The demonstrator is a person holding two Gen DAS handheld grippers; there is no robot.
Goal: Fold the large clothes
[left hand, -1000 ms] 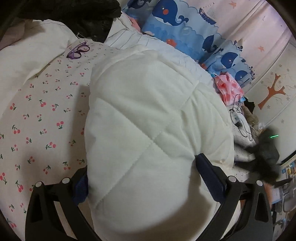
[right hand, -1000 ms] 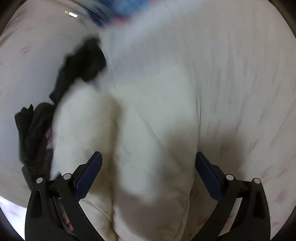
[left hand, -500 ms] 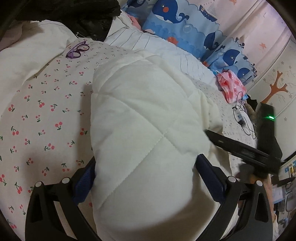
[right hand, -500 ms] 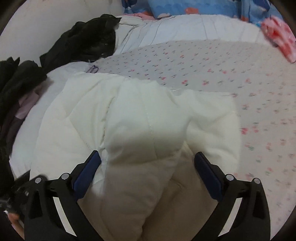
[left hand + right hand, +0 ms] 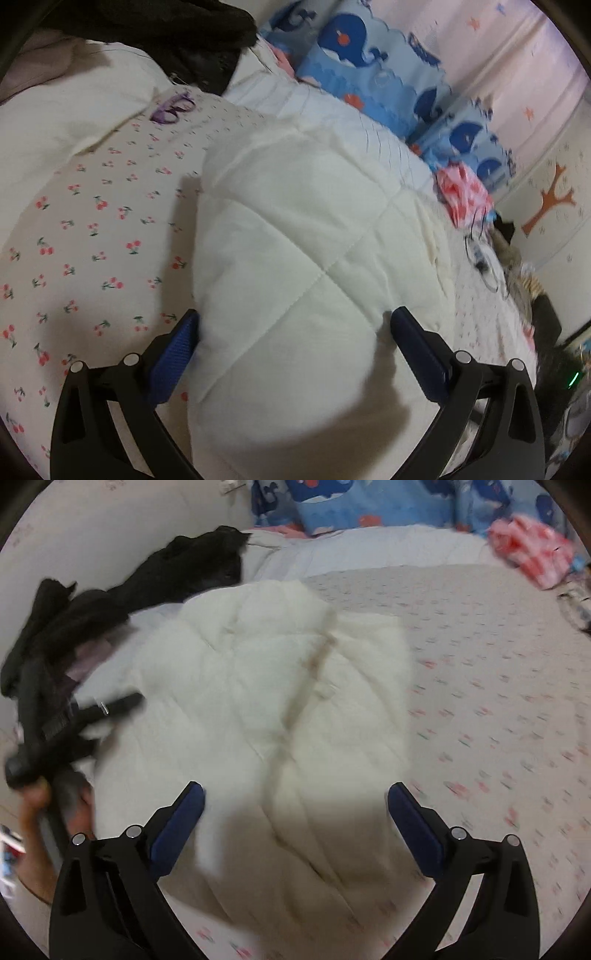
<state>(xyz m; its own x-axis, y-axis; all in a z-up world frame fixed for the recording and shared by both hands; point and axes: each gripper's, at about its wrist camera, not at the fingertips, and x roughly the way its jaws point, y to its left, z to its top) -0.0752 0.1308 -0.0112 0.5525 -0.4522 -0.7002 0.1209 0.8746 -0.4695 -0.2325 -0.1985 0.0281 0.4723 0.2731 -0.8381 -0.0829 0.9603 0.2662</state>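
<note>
A white quilted padded jacket (image 5: 295, 258) lies bunched on a cherry-print bed sheet (image 5: 85, 229). My left gripper (image 5: 295, 317) is open, its blue-padded fingers wide on either side of the jacket's near bulge. In the right wrist view the same jacket (image 5: 266, 686) spreads out in a rough rectangle with a seam down its middle. My right gripper (image 5: 295, 790) hangs open over its near edge, holding nothing. The left gripper (image 5: 77, 716) shows there as a blurred black tool at the jacket's left side, held by a hand (image 5: 37, 805).
Black clothes (image 5: 155, 576) are piled at the back left of the bed. Whale-print blue pillows (image 5: 373, 74) line the headboard side. A pink-and-white garment (image 5: 461, 192) and cables (image 5: 484, 258) lie to the right. Purple glasses (image 5: 173, 107) rest on the sheet.
The right gripper has drawn back from the jacket, and its view now takes in the whole garment. It has left the middle right of the left wrist view. The left gripper barely moved.
</note>
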